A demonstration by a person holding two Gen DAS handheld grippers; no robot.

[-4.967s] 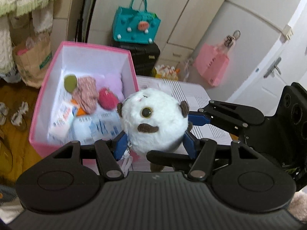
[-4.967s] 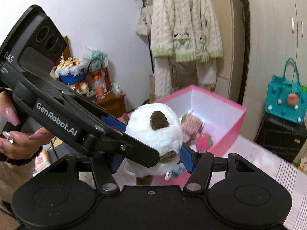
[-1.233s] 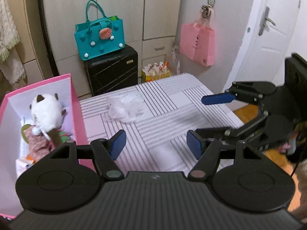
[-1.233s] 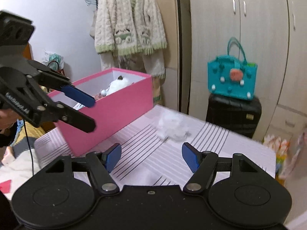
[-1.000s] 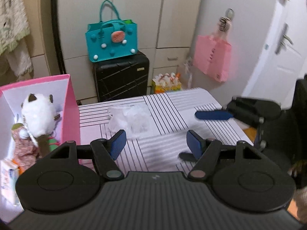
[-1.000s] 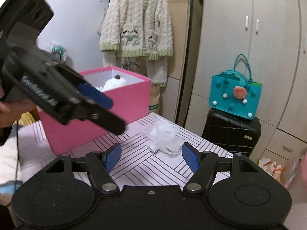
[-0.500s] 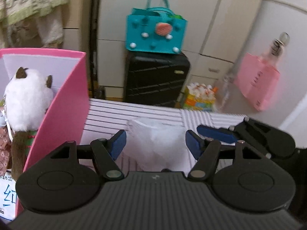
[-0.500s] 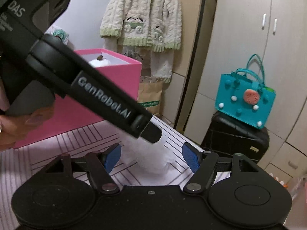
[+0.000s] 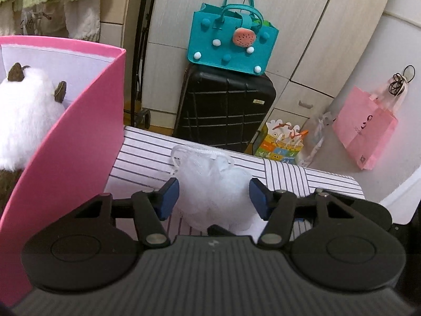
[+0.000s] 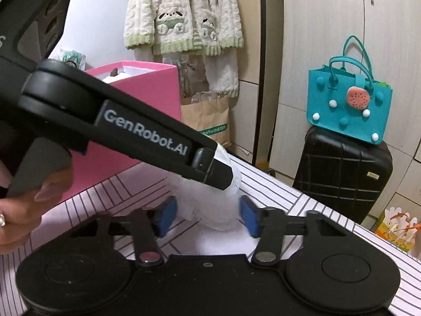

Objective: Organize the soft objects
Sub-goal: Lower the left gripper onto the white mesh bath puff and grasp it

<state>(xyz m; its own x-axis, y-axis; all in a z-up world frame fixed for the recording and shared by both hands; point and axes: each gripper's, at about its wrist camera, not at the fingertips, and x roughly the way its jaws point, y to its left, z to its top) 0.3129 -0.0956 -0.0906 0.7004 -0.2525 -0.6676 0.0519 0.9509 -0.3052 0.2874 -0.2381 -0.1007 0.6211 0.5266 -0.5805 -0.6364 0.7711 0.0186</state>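
Observation:
A white mesh bath pouf (image 9: 213, 184) with a cord loop lies on the striped table (image 9: 147, 155). My left gripper (image 9: 213, 197) is open, its blue pads on either side of the pouf. My right gripper (image 10: 206, 216) is open too and straddles the same pouf (image 10: 215, 210) from the other side. The left gripper's body crosses the right wrist view above the pouf. A white plush toy (image 9: 23, 121) with brown ears sits in the pink box (image 9: 79, 142) at the left, which also shows in the right wrist view (image 10: 147, 92).
Beyond the table's far edge stand a black suitcase (image 9: 223, 108) with a teal felt bag (image 9: 231, 39) on top, a pink paper bag (image 9: 365, 129) hung on the wall, and a small colourful gift bag (image 9: 284, 144). A knitted cardigan (image 10: 184, 13) hangs by the wardrobe.
Both grippers left the plush in the pink box, swung over to the table and closed in on the white pouf, which now sits between both pairs of open fingers.

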